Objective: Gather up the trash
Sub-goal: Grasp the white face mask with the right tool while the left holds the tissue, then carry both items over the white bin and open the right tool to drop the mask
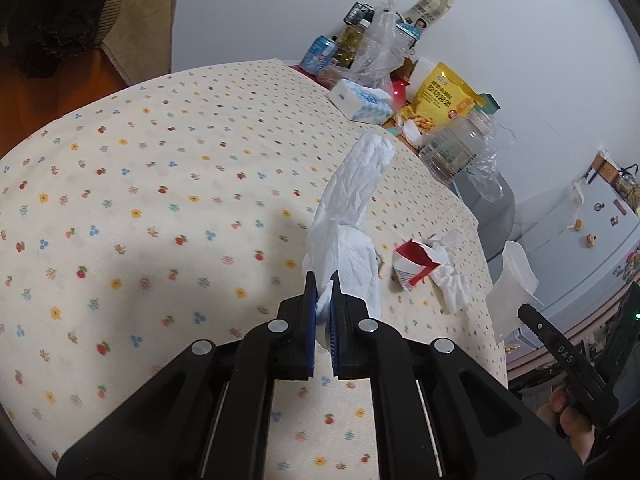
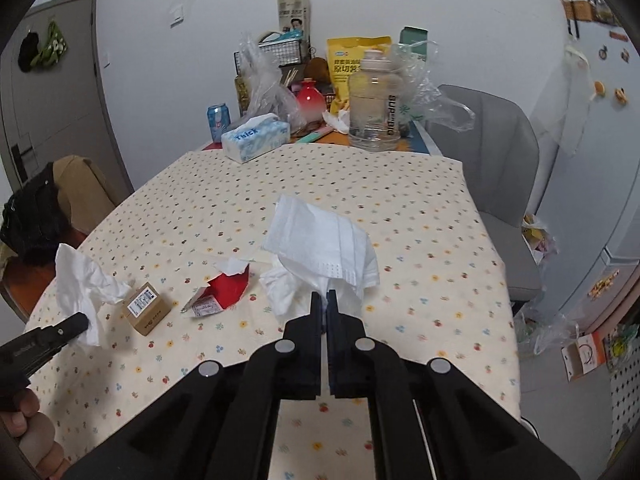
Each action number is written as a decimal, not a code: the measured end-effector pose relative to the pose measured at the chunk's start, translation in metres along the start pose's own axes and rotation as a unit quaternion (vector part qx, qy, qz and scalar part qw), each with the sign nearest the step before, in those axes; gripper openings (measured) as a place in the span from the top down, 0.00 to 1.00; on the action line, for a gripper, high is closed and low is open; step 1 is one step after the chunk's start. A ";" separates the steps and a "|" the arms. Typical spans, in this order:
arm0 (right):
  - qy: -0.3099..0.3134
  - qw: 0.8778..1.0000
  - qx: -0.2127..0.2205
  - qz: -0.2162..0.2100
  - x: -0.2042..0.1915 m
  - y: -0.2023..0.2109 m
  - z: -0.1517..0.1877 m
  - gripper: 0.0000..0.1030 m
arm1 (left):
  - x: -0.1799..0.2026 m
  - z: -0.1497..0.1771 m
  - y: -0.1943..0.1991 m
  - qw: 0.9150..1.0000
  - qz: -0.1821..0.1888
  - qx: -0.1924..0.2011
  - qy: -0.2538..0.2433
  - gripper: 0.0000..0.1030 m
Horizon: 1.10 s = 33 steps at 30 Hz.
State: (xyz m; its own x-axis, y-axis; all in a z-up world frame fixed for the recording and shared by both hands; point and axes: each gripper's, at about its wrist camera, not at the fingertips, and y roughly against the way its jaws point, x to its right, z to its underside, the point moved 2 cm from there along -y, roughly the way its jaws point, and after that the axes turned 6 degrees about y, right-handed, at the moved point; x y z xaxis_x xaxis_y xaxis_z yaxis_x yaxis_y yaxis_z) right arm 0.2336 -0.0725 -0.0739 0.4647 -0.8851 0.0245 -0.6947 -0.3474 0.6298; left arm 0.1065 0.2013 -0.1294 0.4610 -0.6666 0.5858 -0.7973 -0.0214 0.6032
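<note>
The table [image 2: 420,216], under its flowered cloth, is the anchor here: against the wall at its far end stands a heap that looks kept rather than thrown away, a clear water bottle [image 2: 374,106], a yellow snack bag [image 2: 352,60] and a blue tissue pack [image 2: 256,138] just in front of them. Nearer the middle of the table lies the litter that counts. The right gripper [image 2: 324,296] has its jaws pressed together on the lower edge of a flat white tissue [image 2: 320,236], which stands up from the pinch, clear of the cloth, presumably so it can be carried off. Under it, on the table, rests another crumpled tissue [image 2: 280,284], touching a torn red carton [image 2: 220,290]; to the left of that sits a small brown box [image 2: 144,308], both probably waiting their turn. At the table's left edge the left gripper [image 1: 325,280] is likewise clamped on a long, crumpled tissue [image 1: 352,188] that rises above its tips, held up off the cloth.
</note>
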 end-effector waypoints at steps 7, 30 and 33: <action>-0.034 0.999 -0.003 -0.003 0.027 0.022 0.026 0.97 | 0.030 0.014 0.003 0.999 0.015 -0.009 -0.028 0.94; -0.151 0.986 0.006 0.068 0.177 0.116 0.120 0.97 | 0.190 0.111 -0.010 0.979 0.090 -0.072 -0.168 0.94; -0.170 0.982 0.001 0.079 0.197 0.121 0.137 0.97 | 0.210 0.128 -0.015 0.974 0.096 -0.084 -0.189 0.94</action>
State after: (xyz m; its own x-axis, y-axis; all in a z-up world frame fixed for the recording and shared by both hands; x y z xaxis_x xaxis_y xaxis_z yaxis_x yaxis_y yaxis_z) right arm 0.1664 -0.3312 -0.0991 0.1409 -0.9803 -0.1383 -0.7448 -0.1970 0.6375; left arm 0.1657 -0.0333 -0.0852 0.1090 -0.8731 0.4751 -0.7648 0.2317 0.6011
